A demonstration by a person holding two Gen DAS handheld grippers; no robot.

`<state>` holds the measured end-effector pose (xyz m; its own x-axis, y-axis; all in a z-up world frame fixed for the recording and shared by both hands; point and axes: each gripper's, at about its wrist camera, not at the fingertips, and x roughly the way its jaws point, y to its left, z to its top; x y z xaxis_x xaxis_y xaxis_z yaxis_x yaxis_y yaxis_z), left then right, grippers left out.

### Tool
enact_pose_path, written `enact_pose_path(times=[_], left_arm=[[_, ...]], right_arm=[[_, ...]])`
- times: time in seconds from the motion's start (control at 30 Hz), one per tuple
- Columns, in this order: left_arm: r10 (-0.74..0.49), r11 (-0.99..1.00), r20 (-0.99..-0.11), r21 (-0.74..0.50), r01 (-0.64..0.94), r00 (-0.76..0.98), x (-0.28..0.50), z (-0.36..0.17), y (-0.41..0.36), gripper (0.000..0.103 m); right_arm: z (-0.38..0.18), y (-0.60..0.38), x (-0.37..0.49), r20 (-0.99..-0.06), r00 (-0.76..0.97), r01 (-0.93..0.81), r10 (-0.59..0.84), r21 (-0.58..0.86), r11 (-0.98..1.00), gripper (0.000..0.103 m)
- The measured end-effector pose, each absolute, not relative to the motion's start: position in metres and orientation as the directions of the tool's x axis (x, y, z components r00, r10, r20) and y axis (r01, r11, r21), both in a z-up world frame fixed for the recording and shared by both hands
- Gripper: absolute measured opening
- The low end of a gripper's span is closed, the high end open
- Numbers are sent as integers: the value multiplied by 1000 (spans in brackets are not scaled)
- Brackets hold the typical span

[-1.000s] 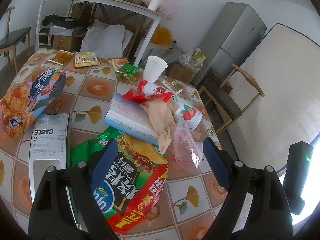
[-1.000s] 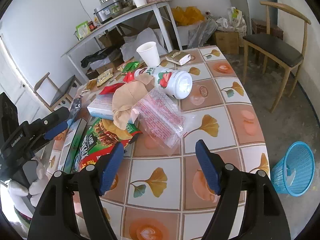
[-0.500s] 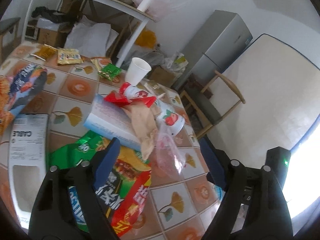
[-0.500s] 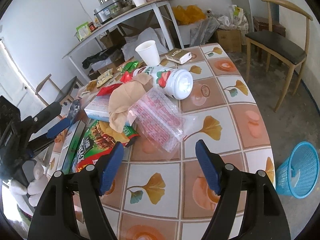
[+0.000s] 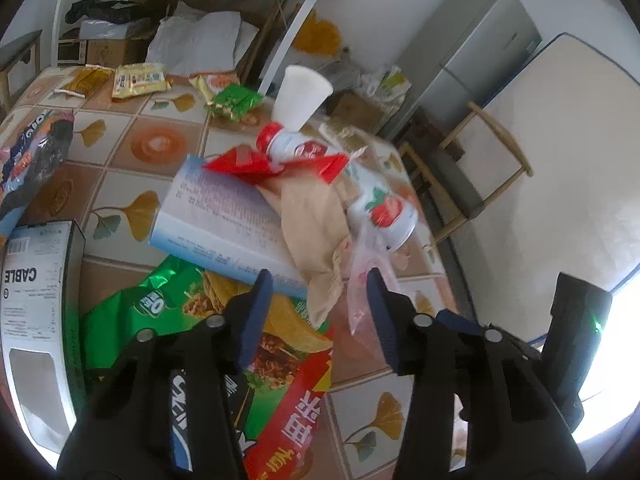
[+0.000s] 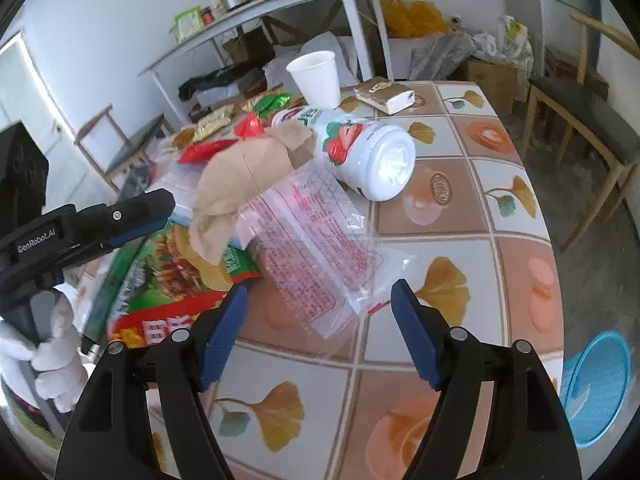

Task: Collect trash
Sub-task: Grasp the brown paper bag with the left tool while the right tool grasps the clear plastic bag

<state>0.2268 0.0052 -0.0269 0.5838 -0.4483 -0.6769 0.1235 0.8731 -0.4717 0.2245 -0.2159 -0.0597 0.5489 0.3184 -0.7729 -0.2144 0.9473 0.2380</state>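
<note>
A litter pile lies on the tiled table (image 6: 512,240): a clear plastic bag with red print (image 6: 316,248), a brown paper bag (image 5: 316,232), a green and red chip bag (image 5: 240,340), a blue-white box (image 5: 216,216) and a strawberry bottle (image 6: 360,152) on its side. My left gripper (image 5: 318,304) hovers low over the chip bag. Its jaws are closing, with the brown bag's lower tip between them and no pad pressing on it. My right gripper (image 6: 320,308) is open, its fingers on either side of the clear bag's near edge without touching it.
A white paper cup (image 6: 316,78) stands behind the bottle. A cable box (image 5: 36,300) and more snack packets (image 5: 138,80) lie to the left. A blue basket (image 6: 596,384) sits on the floor off the table's right edge, and a chair (image 6: 580,108) stands beyond it.
The left jaws have narrowed a good deal, and that gripper has dropped closer to the pile. The right gripper has sunk toward the clear bag, its jaws as wide as before.
</note>
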Motion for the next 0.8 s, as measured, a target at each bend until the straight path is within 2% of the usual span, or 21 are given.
enact_pose_path(times=[0.2, 0.47, 0.53, 0.57, 0.67, 0.8], left_arm=[[-435, 886, -709, -446, 125, 556, 229, -38, -5, 27], [-437, 887, -719, -444, 126, 540, 230, -43, -12, 27], [-430, 890, -715, -437, 129, 550, 230, -43, -12, 21], [-431, 890, -715, -436, 131, 551, 230, -43, -13, 15], [-435, 890, -716, -436, 138, 546, 229, -45, -14, 5], [-444, 886, -709, -437, 152, 549, 227, -45, -16, 0]], right_arm=[[-73, -203, 229, -792, 538, -245, 287, 178, 953, 72], [-78, -190, 229, -794, 554, -273, 252, 112, 955, 72], [-78, -189, 230, -794, 559, -272, 239, 97, 957, 72], [-79, -188, 229, -793, 565, -266, 229, 88, 960, 69], [-80, -188, 228, -794, 568, -255, 216, 80, 964, 58], [-79, -187, 224, -795, 574, -245, 195, 60, 968, 47]])
